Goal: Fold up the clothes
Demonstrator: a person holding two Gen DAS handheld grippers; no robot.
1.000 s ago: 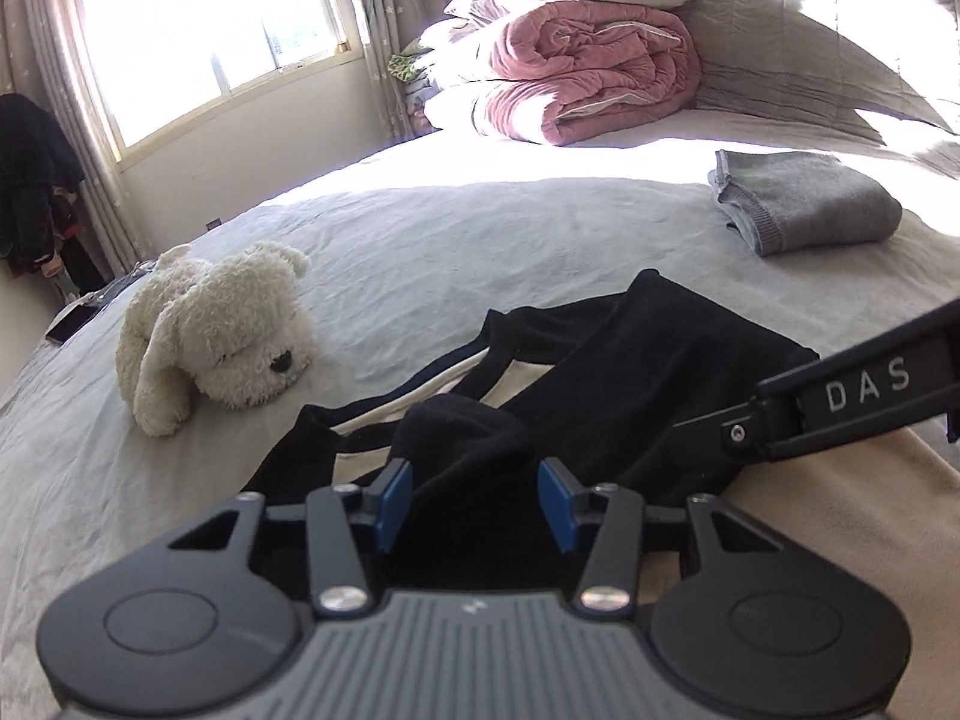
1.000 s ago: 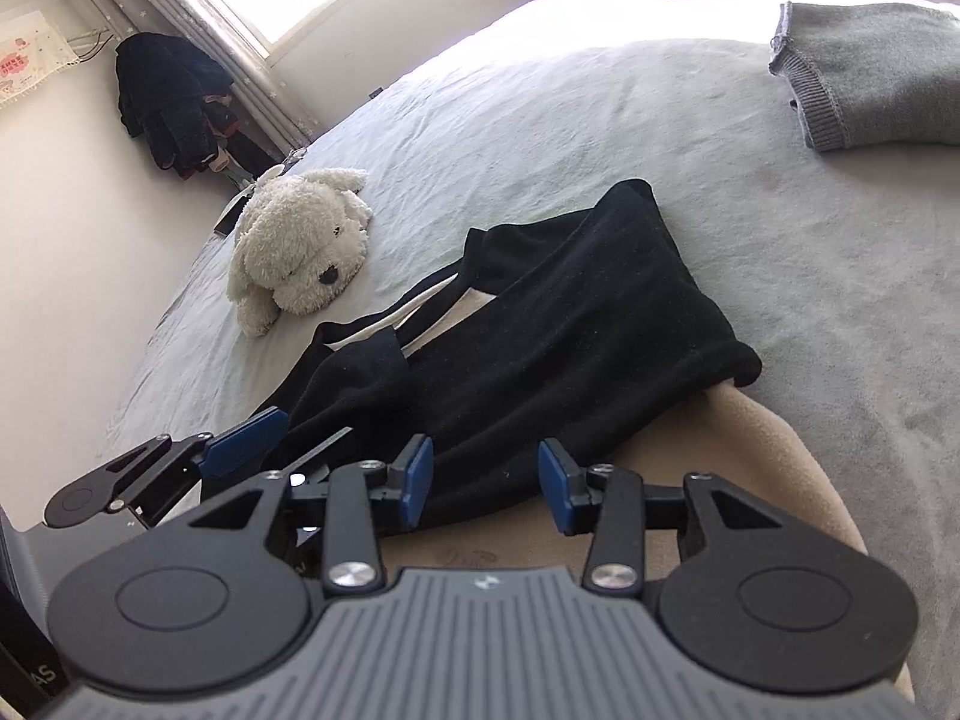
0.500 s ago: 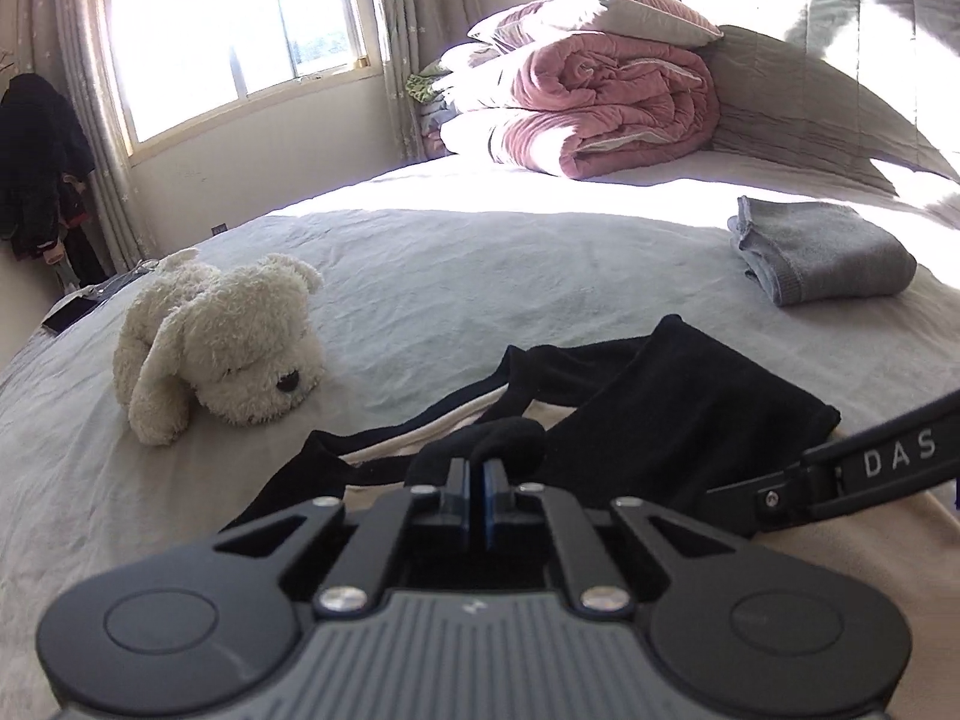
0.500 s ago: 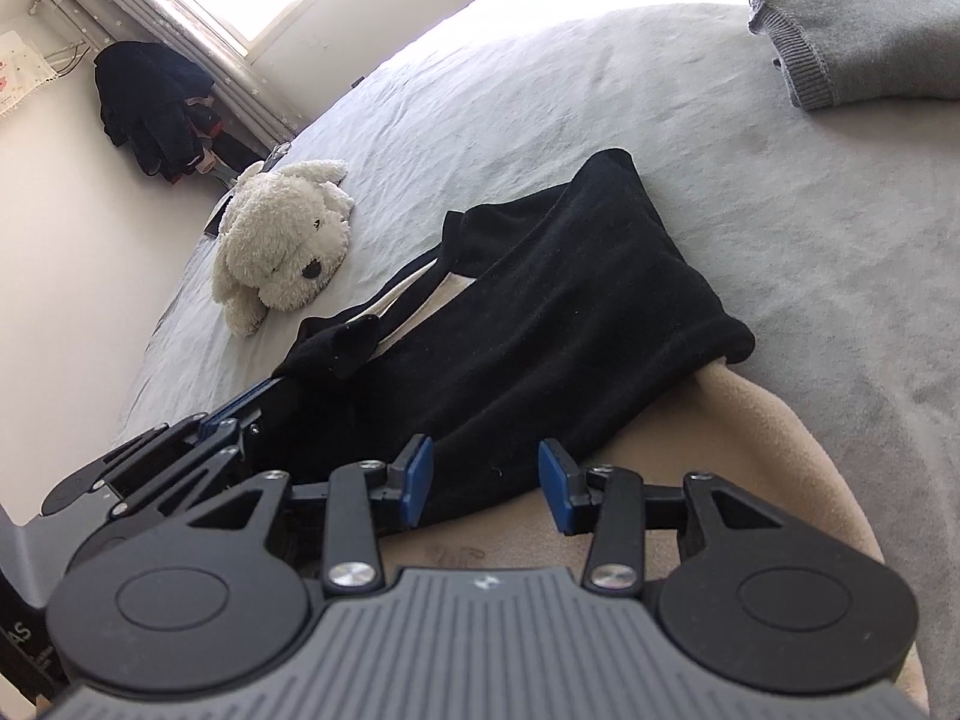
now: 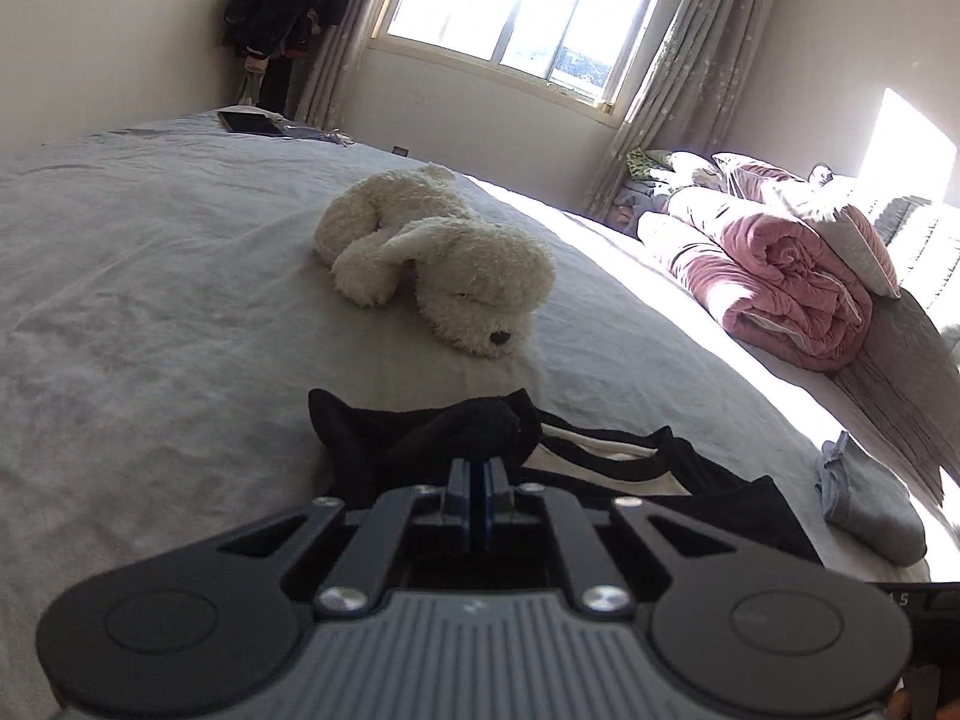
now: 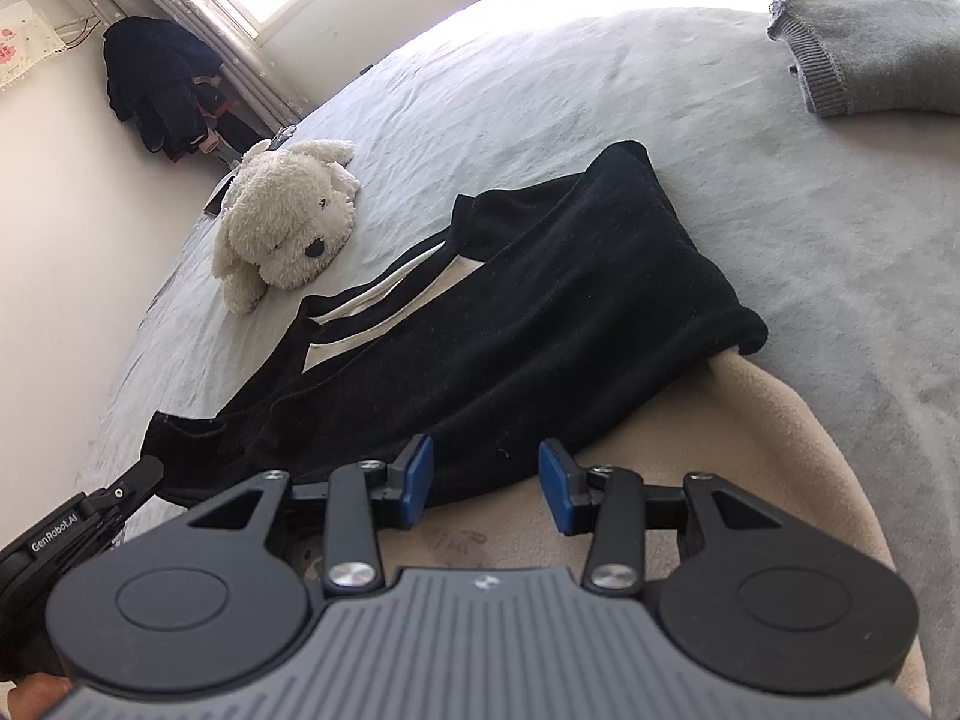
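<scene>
Black with cream panels, the garment [image 6: 540, 312] lies rumpled mid-bed [image 6: 600, 90] near the plush dog [image 6: 288, 210], one sleeve end now pulled outward in the clamped-shut left gripper [image 5: 478, 480], which was open a second ago, while the right gripper [image 6: 486, 483] hovers spread above the hem.

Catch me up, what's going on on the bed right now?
A person is folding a black and cream top spread on the bed. The left gripper is shut on a bunched black part of it at the end nearest the stuffed dog. The right gripper is open, hovering over the cream part of the top without holding anything. A folded grey sweater lies off to the side.
</scene>
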